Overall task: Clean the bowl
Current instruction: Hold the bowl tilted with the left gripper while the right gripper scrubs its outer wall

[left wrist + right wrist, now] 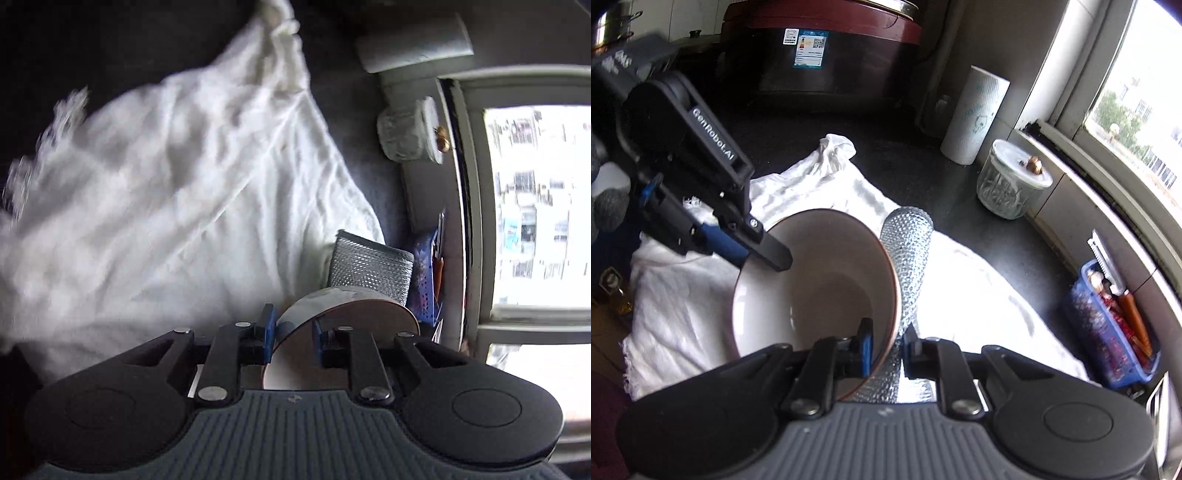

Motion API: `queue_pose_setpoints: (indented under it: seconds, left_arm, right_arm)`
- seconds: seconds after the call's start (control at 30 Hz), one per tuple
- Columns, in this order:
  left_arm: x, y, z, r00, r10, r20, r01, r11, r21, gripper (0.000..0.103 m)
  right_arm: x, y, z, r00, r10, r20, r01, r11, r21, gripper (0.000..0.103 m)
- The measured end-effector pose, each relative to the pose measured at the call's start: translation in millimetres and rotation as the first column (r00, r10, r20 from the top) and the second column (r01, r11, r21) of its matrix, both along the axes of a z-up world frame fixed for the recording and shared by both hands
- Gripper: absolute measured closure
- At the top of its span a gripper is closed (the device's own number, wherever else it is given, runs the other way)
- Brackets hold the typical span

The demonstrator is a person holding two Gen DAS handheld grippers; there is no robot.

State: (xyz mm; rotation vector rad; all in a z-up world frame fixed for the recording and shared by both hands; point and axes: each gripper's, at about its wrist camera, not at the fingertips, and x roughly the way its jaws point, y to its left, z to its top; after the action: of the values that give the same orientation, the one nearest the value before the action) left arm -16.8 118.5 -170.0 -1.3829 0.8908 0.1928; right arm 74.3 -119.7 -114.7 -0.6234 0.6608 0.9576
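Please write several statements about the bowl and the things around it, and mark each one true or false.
1. The rim of the bowl passes between the fingers of the right tongs. True.
2. The glass jar has no lid. False: a lid with a knob covers it.
3. A white cloth lies under the bowl. True.
4. The paper towel roll lies flat. False: it stands upright.

White cloth [155, 192] blurred — left edge cut off; bowl [343, 306] half hidden.
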Motion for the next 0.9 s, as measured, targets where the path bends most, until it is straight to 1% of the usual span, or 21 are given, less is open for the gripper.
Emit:
queue_pose_setpoints:
  seconds: [0.1, 0.17, 0.2, 0.23, 0.27, 0.3, 0.33, 0.37, 0.43, 0.47, 0.5, 0.53, 0.63, 0.67, 0.7, 0.73, 0.77, 0.8, 0.83, 0.9]
  left_arm:
    - [0.9, -7.1, -0.9, 0.999, -0.041, -0.022, 0.042, 0.998, 0.046, 0.084]
    - [10.3, -13.7, 11.2, 0.992, -0.125, -0.011, 0.126, 0.98, 0.153, 0.084]
    - [16.6, -17.9, 19.3, 0.985, -0.175, -0.007, 0.172, 0.958, 0.23, 0.084]
    - [23.9, -25.6, 32.6, 0.969, -0.247, -0.011, 0.234, 0.906, 0.353, 0.084]
    - [30.0, -37.6, 45.4, 0.947, -0.32, -0.038, 0.298, 0.823, 0.483, 0.084]
    - [35.5, -49.3, 57.5, 0.921, -0.384, -0.073, 0.349, 0.723, 0.596, 0.084]
    - [37.3, -59.8, 64.8, 0.901, -0.424, -0.093, 0.373, 0.647, 0.664, 0.084]
    - [40.3, -73.2, 74.5, 0.871, -0.478, -0.116, 0.398, 0.546, 0.737, 0.084]
    - [43.9, -94.9, 86.7, 0.82, -0.545, -0.173, 0.424, 0.377, 0.824, 0.084]
    - [43.1, -104.6, 90.7, 0.8, -0.565, -0.2, 0.423, 0.296, 0.856, 0.085]
    - [42.2, -109.9, 93.0, 0.789, -0.576, -0.213, 0.421, 0.256, 0.87, 0.088]
    - [41.9, -117.2, 95.7, 0.773, -0.592, -0.227, 0.416, 0.204, 0.886, 0.09]
    - [45.8, -92.6, 97.8, 0.831, -0.543, -0.122, 0.399, 0.43, 0.81, 0.088]
    - [45.8, -81.4, 94.7, 0.852, -0.514, -0.1, 0.394, 0.503, 0.769, 0.088]
    - [45.5, -70.9, 91.6, 0.871, -0.485, -0.082, 0.385, 0.57, 0.726, 0.088]
    - [42.8, -65.0, 88.2, 0.883, -0.465, -0.065, 0.373, 0.612, 0.698, 0.088]
    - [39.3, -57.8, 83.5, 0.9, -0.434, -0.047, 0.355, 0.665, 0.658, 0.088]
    - [35.9, -51.2, 79.1, 0.915, -0.403, -0.032, 0.335, 0.711, 0.619, 0.088]
    - [33.9, -48.5, 76.9, 0.922, -0.387, -0.026, 0.323, 0.729, 0.604, 0.088]
    - [29.2, -38.7, 68.7, 0.947, -0.32, -0.009, 0.274, 0.798, 0.537, 0.088]
  right_arm:
    - [-1.7, -1.2, -3.2, 1.0, -0.001, -0.029, 0.001, 1.0, 0.01, 0.086]
    - [-4.7, -2.1, -3.6, 1.0, -0.005, -0.016, 0.005, 1.0, 0.006, 0.088]
    - [-5.4, -2.7, -3.4, 1.0, -0.009, -0.004, 0.009, 1.0, 0.0, 0.09]
    - [-6.3, -2.6, -2.6, 1.0, -0.008, 0.011, 0.008, 1.0, -0.005, 0.091]
    - [-7.3, -2.3, -1.6, 1.0, -0.005, 0.026, 0.005, 1.0, -0.01, 0.091]
    - [-8.2, -2.1, -0.7, 0.999, -0.002, 0.041, 0.003, 1.0, -0.016, 0.092]
    - [-10.6, 0.0, 2.6, 0.997, 0.008, 0.072, -0.006, 1.0, -0.029, 0.092]
    - [-12.2, 2.2, 4.9, 0.995, 0.02, 0.093, -0.016, 0.999, -0.039, 0.093]
    - [-15.3, 5.9, 7.8, 0.991, 0.044, 0.13, -0.037, 0.998, -0.058, 0.095]
    - [-18.5, 8.1, 9.1, 0.986, 0.063, 0.157, -0.052, 0.996, -0.071, 0.095]
    - [-21.9, 10.5, 10.5, 0.979, 0.084, 0.184, -0.069, 0.994, -0.085, 0.095]
    - [-24.2, 12.2, 11.0, 0.975, 0.097, 0.2, -0.079, 0.993, -0.093, 0.095]
    - [-26.0, 11.9, 9.6, 0.97, 0.102, 0.222, -0.082, 0.992, -0.095, 0.094]
    - [-24.8, 10.4, 9.5, 0.972, 0.093, 0.215, -0.076, 0.993, -0.086, 0.094]
    - [-23.2, 9.0, 9.6, 0.975, 0.084, 0.205, -0.069, 0.995, -0.078, 0.095]
    - [-21.4, 7.4, 8.2, 0.978, 0.075, 0.193, -0.062, 0.995, -0.073, 0.094]
    - [-19.6, 5.7, 6.6, 0.981, 0.067, 0.18, -0.055, 0.996, -0.068, 0.094]
    - [-18.8, 5.3, 6.9, 0.983, 0.062, 0.171, -0.052, 0.997, -0.062, 0.093]
    - [-17.6, 3.9, 7.1, 0.987, 0.049, 0.15, -0.043, 0.998, -0.046, 0.092]
    - [-18.0, 5.0, 6.9, 0.988, 0.046, 0.146, -0.041, 0.998, -0.042, 0.092]
